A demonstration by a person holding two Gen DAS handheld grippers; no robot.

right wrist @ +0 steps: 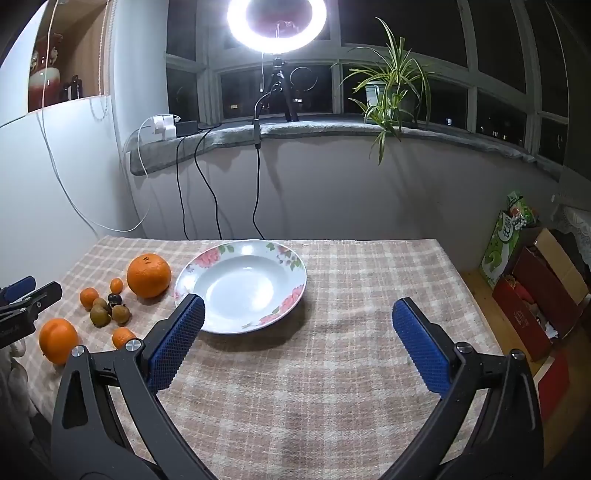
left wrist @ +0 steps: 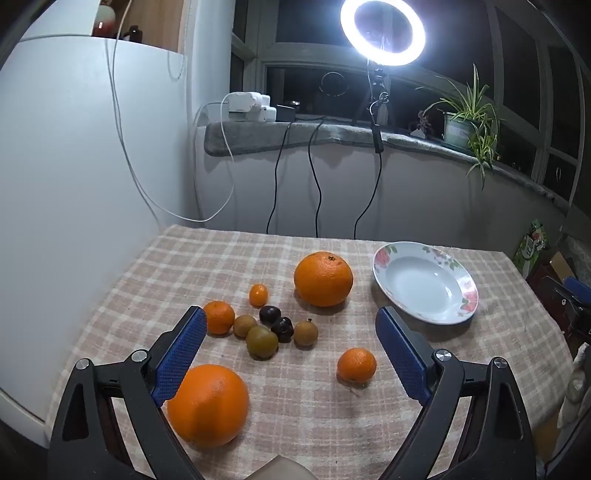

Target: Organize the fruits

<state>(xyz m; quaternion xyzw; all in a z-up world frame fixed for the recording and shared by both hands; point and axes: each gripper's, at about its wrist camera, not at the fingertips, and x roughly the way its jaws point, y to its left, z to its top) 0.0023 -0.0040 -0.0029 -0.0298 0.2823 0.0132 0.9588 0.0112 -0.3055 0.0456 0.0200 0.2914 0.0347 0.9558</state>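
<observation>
The left gripper [left wrist: 291,334] hangs above the near part of a table covered with a checked cloth [left wrist: 332,424], its blue pads spread wide with nothing clamped between them. Framed between its fingers lies a loose cluster of small fruits: two dark ones [left wrist: 276,320] touching each other, three brownish-green ones [left wrist: 262,341] around them, a tiny orange kumquat-like fruit [left wrist: 258,294] just behind, and a mandarin [left wrist: 218,316] just beside the left pad. A second mandarin [left wrist: 356,364] lies apart, nearer the right pad. A large orange [left wrist: 208,404] sits close under the left finger, partly hidden by it, and another large orange [left wrist: 323,278] rests beyond the cluster, towards the plate. The floral-rimmed plate [left wrist: 463,288] lies to the right, past the right pad, holding nothing. The right gripper [right wrist: 297,317] is also wide apart and empty, hovering over bare cloth, with the plate [right wrist: 299,269] just ahead and partly behind its left pad; all the fruit lies well off to its left. A ring light [left wrist: 382,31] glows on the windowsill behind.
</observation>
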